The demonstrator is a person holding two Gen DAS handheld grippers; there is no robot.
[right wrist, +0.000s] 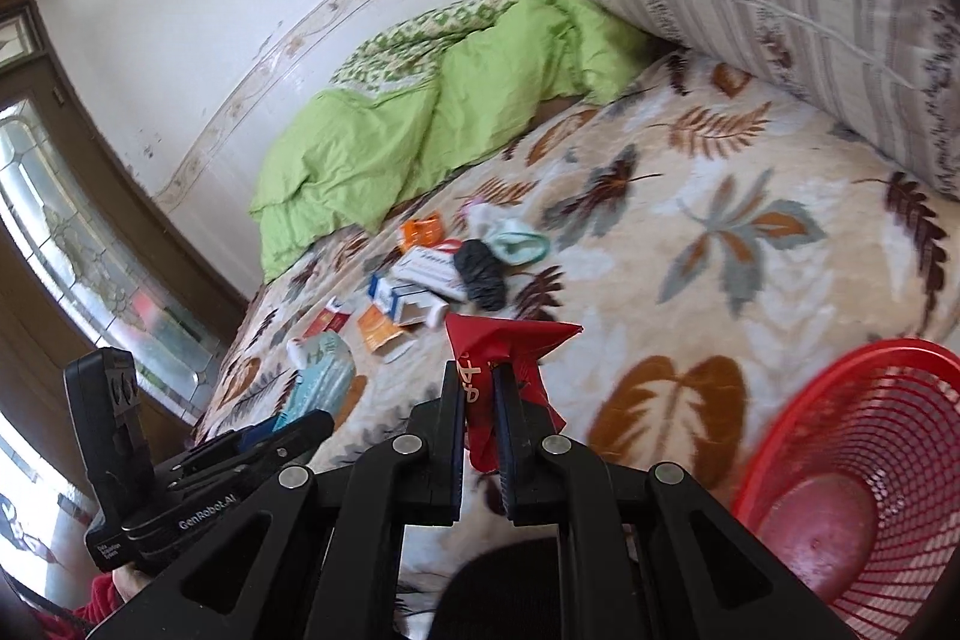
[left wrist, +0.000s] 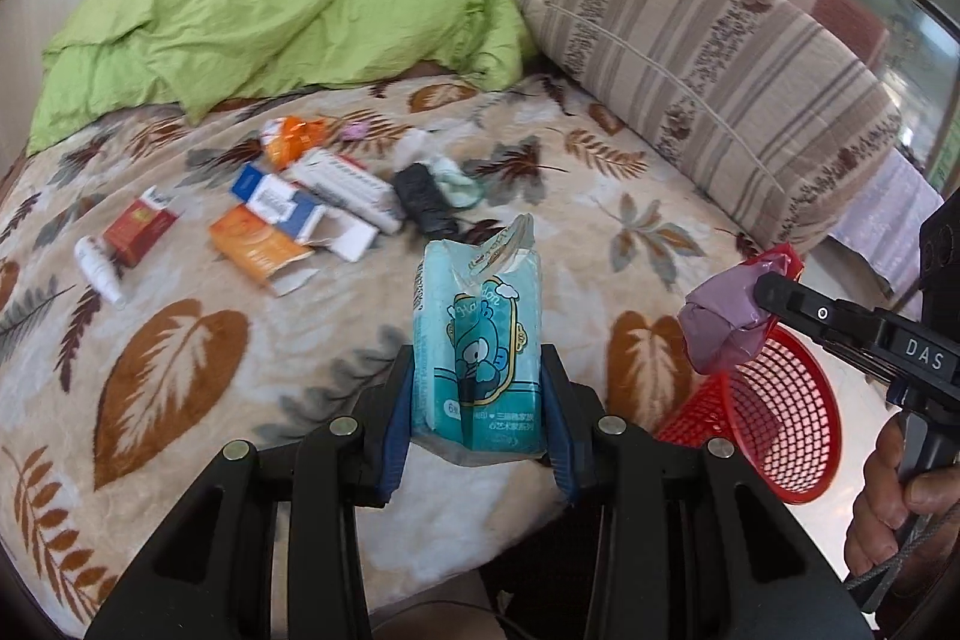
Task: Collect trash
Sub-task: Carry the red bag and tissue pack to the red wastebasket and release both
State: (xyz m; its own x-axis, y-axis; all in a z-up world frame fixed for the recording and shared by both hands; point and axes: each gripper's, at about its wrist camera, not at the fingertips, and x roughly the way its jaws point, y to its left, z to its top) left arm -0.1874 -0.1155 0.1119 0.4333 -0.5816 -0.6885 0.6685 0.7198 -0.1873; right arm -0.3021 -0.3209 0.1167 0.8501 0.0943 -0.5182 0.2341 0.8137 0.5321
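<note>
Clamped between the left gripper's [left wrist: 477, 388] blue pads, a teal tissue pack [left wrist: 477, 334] stands upright above the leaf-patterned blanket [left wrist: 180, 370]. Beside it the right gripper [right wrist: 480, 394] has its fingers pressed together on a red plastic bag [right wrist: 510, 340], just over the red mesh basket [right wrist: 870, 460]. Further back lie scattered cartons [left wrist: 288, 214], a black crumpled bag [left wrist: 426, 199] and a green quilt [left wrist: 240, 22].

Glossy plastic tissue pack [left wrist: 477, 340], plush blanket [left wrist: 180, 352]
</note>
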